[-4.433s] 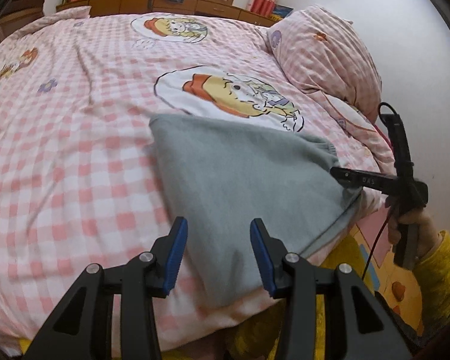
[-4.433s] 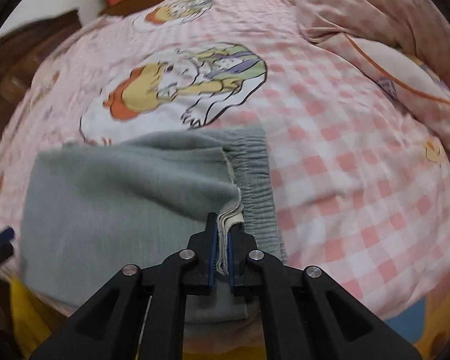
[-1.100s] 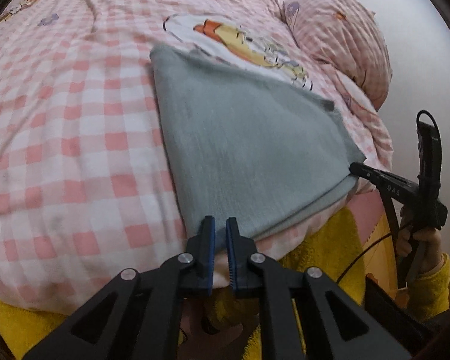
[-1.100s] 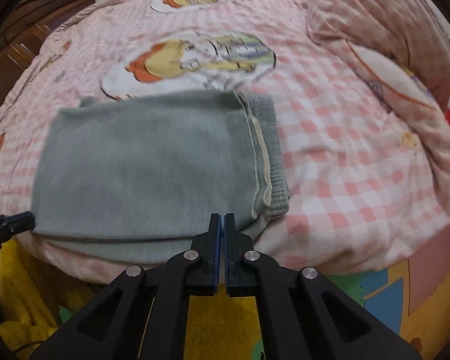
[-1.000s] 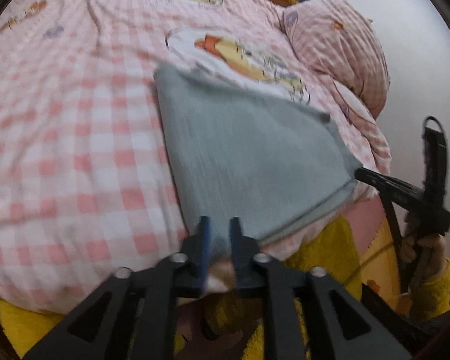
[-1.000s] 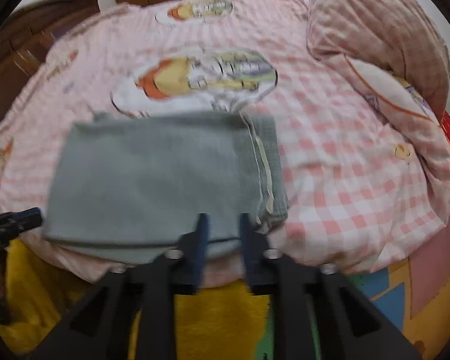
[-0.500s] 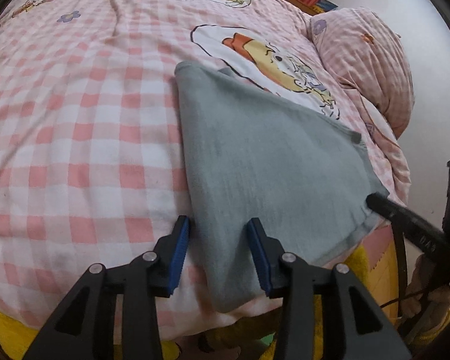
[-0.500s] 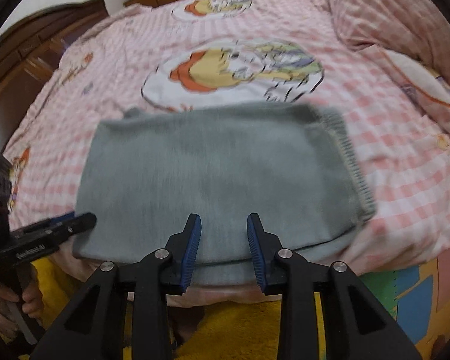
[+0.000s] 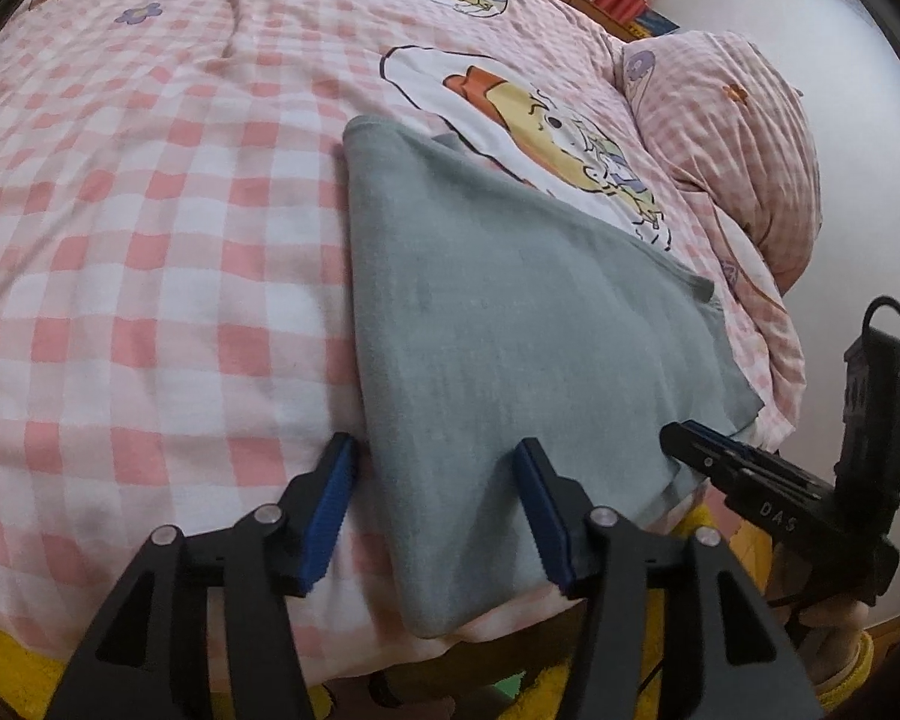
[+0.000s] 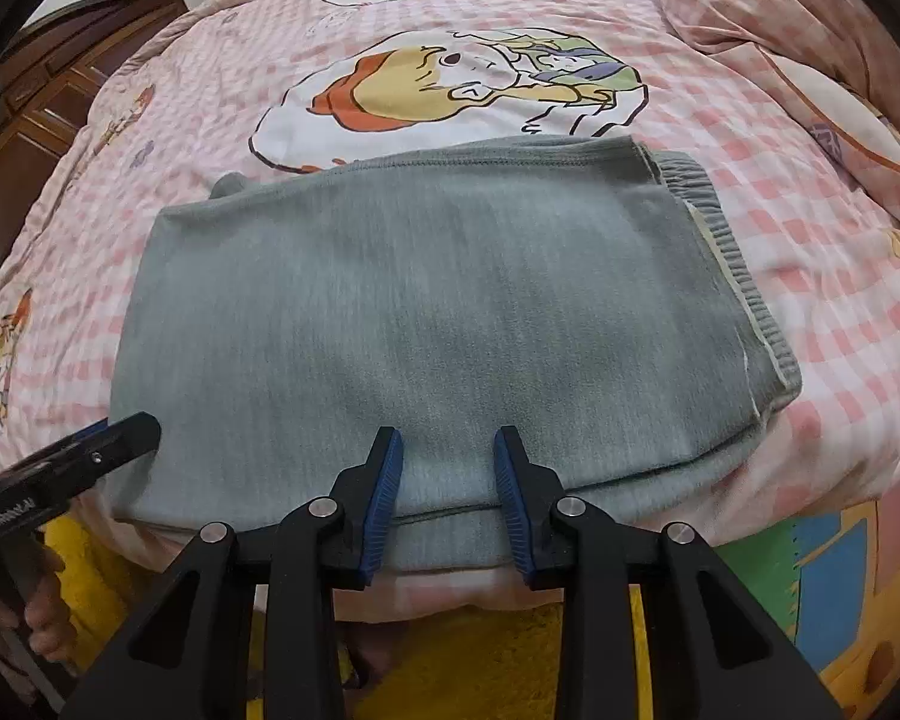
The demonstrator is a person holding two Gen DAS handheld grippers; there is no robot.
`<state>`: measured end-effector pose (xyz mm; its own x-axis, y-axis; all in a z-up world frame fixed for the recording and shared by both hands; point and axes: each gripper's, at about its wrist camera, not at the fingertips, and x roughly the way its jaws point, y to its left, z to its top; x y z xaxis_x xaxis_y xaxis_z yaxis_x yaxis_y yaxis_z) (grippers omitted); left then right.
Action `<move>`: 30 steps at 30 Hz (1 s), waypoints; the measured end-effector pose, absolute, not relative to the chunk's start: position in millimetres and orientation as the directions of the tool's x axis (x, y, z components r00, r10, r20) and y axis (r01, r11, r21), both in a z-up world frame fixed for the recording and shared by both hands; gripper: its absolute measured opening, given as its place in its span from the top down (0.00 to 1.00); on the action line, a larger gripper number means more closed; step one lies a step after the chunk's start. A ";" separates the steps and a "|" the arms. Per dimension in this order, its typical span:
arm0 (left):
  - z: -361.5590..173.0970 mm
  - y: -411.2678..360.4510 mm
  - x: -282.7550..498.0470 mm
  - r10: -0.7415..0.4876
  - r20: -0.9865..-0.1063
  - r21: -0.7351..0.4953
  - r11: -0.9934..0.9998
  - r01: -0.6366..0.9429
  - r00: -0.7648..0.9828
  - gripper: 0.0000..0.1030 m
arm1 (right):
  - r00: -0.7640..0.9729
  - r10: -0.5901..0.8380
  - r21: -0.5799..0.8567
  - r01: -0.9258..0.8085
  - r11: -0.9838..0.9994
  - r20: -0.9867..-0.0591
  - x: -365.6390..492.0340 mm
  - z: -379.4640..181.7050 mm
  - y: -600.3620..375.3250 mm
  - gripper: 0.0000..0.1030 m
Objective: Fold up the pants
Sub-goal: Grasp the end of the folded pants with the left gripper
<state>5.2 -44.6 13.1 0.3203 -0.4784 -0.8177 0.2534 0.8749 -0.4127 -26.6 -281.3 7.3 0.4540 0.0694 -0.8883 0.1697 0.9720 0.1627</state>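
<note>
The grey pants (image 10: 438, 312) lie folded into a flat rectangle near the front edge of the bed (image 9: 138, 252), on a pink checked cover printed with cartoon figures. Their ribbed waistband (image 10: 744, 294) runs down the short side to the right of the right gripper's fingers, with the folded layers showing along it.

The left gripper (image 9: 435, 507) sits low over the near left corner of the pants. Its jaws are opening: the two blue-padded fingers (image 9: 330, 504) stand spread, one just outside the left edge of the cloth over the checked cover, the other over the grey fabric, so the corner lies between them without being pinched.

The right gripper (image 10: 447, 495) hovers at the front edge of the pants, roughly at the middle of the long side. Its fingers are spread apart too, a narrower gap than on the left, with the grey fabric and its layered front hem showing between the pads; they are not pressing on it.

In the left wrist view the right gripper shows at the far right, by the pants' front right corner, with a hand (image 9: 834, 615) gripping its handle. A plump pink checked pillow (image 9: 732, 138) lies well beyond the fingers, at the right. A yellow rug (image 10: 486, 660) lies on the floor below the bed's edge.
</note>
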 end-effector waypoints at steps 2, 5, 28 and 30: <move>14.2 -46.4 4.5 -0.469 -0.820 -0.403 0.880 0.251 0.329 0.46 | 0.461 0.078 0.175 0.173 0.969 -0.884 -28.1 9.5 -282.6 0.68; 15.4 -47.1 3.9 -0.463 -0.820 -0.400 0.884 0.241 0.336 0.48 | 0.471 0.094 0.197 0.175 0.965 -0.877 -31.4 13.0 -284.5 0.68; 15.6 -43.0 10.2 -0.493 -0.796 -0.450 0.870 0.201 0.351 0.74 | 0.571 0.133 0.275 0.170 0.946 -0.810 -49.6 44.7 -298.2 0.68; 20.9 -41.5 7.9 -0.497 -0.789 -0.453 0.868 0.204 0.361 0.82 | 0.572 0.128 0.274 0.177 0.945 -0.810 -51.4 45.4 -301.1 0.68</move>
